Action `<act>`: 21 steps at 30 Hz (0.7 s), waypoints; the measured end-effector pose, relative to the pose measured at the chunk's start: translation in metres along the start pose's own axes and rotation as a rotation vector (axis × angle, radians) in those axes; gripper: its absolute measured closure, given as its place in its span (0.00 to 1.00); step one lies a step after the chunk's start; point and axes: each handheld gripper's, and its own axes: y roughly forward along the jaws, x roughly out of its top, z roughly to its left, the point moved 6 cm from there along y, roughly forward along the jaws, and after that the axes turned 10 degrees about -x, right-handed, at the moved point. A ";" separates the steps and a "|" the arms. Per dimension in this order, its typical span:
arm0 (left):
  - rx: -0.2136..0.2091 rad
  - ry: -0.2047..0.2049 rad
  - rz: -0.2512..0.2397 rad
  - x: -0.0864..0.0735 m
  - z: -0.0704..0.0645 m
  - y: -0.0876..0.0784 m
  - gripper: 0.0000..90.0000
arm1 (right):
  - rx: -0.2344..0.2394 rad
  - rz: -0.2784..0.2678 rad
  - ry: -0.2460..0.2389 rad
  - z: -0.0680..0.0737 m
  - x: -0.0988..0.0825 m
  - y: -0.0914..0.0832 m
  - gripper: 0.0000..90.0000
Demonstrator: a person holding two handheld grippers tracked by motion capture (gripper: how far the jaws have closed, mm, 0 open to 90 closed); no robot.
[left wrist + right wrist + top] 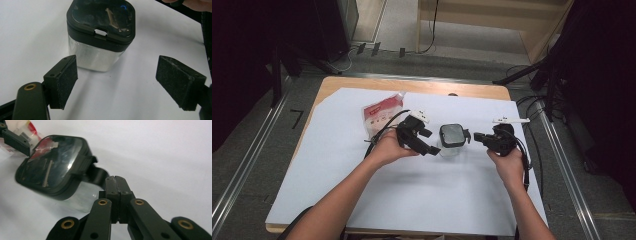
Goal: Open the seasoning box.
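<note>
White sheet | left tongs spread | right tongs pressed together | jar between | packet behind

A small clear container stands upright on the white sheet that covers the bench, near the middle. Its body is transparent and square with rounded corners. A dark lid closes it; the lid has a glossy top that reflects light, and a small opening at one edge. A black tab sticks out from one side of the lid. A red and white packet lies behind it, to the left.
</note>
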 end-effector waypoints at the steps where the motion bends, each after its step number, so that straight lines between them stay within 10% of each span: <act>1: 0.000 -0.004 -0.003 0.001 0.000 0.001 0.20 | 0.004 0.002 0.012 -0.002 0.000 0.003 1.00; 21: 0.007 0.050 0.006 0.016 0.015 0.015 0.16 | 0.009 0.042 -0.005 0.001 -0.002 0.021 1.00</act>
